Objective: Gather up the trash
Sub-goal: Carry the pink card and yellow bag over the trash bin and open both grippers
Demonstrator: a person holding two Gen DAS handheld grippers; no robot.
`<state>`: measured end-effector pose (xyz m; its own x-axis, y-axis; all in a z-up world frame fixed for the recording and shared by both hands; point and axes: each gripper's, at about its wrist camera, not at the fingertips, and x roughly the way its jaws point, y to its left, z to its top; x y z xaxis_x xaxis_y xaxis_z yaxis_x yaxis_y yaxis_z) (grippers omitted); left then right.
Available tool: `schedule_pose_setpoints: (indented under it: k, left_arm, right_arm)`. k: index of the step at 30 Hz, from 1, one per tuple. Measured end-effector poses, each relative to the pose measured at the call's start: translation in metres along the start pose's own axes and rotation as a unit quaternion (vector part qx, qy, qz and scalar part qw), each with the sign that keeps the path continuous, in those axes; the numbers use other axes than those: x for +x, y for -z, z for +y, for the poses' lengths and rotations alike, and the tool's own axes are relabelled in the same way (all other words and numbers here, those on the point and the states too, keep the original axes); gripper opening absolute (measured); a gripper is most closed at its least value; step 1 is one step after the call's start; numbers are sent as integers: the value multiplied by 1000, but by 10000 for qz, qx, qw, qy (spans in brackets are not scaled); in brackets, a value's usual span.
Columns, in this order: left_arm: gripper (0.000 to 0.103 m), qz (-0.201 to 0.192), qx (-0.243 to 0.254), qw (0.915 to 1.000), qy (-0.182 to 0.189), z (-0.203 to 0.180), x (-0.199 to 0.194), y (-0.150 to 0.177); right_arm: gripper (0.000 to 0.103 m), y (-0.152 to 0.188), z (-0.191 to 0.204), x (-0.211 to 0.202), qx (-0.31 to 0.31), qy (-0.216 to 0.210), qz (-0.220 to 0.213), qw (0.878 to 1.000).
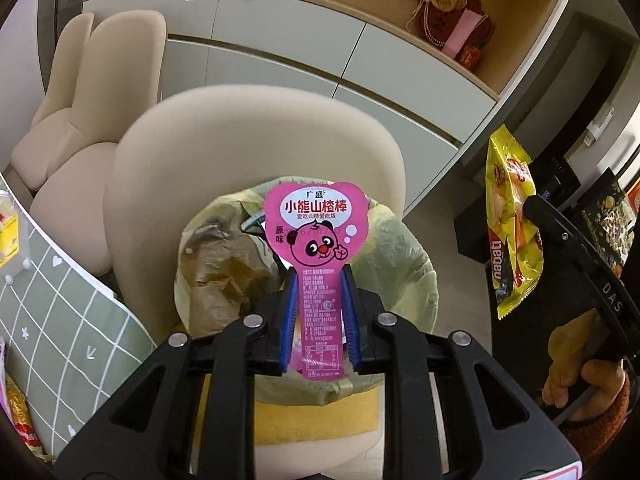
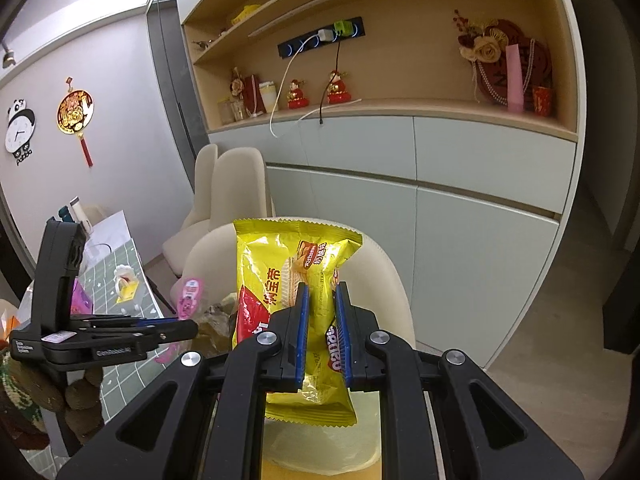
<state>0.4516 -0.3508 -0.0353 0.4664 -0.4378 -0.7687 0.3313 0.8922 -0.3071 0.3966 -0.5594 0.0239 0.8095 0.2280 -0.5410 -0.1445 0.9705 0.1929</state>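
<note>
My left gripper (image 1: 319,276) is shut on the stem of a pink paddle-shaped snack wrapper (image 1: 316,232) with a cartoon bear face. It holds the wrapper upright over a trash bin (image 1: 404,256) lined with a pale yellow bag, with crumpled brown paper inside. My right gripper (image 2: 322,290) is shut on a yellow snack packet (image 2: 288,256), which stands tall between the blue pads. In the left wrist view that yellow packet (image 1: 510,220) hangs to the right of the bin, in the right gripper (image 1: 532,206). The right wrist view shows the left gripper (image 2: 188,328) and the pink wrapper (image 2: 188,296) at left.
The bin stands against a cream chair (image 1: 248,140); two more cream chairs (image 1: 80,128) stand behind. A table with a green grid cloth (image 1: 60,300) and small packets on it lies at left. Grey cabinets (image 2: 480,200) and shelves with ornaments run along the back.
</note>
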Motion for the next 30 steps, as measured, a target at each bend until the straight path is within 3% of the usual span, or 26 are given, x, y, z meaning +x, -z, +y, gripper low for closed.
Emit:
schedule_pose_setpoints:
  k: [8,14,22,30]
  left_arm:
    - [43,28,-16,9999,-97,0,0,7]
    - [45,-117,-197,9996,-186,10,-16,16]
    - [46,-389,-525,9971,-401,33,-65,39]
    - [47,-443,-774,9939,-656,56,-99,67]
  right_arm:
    - [14,3,-2,11,41,-90,87,9999]
    - [14,2,3,21,-71,-202,155,9997]
    - [14,8,30,56,-322,-332,449,9979]
    - [14,24,52,84,-442,-235,759,9959]
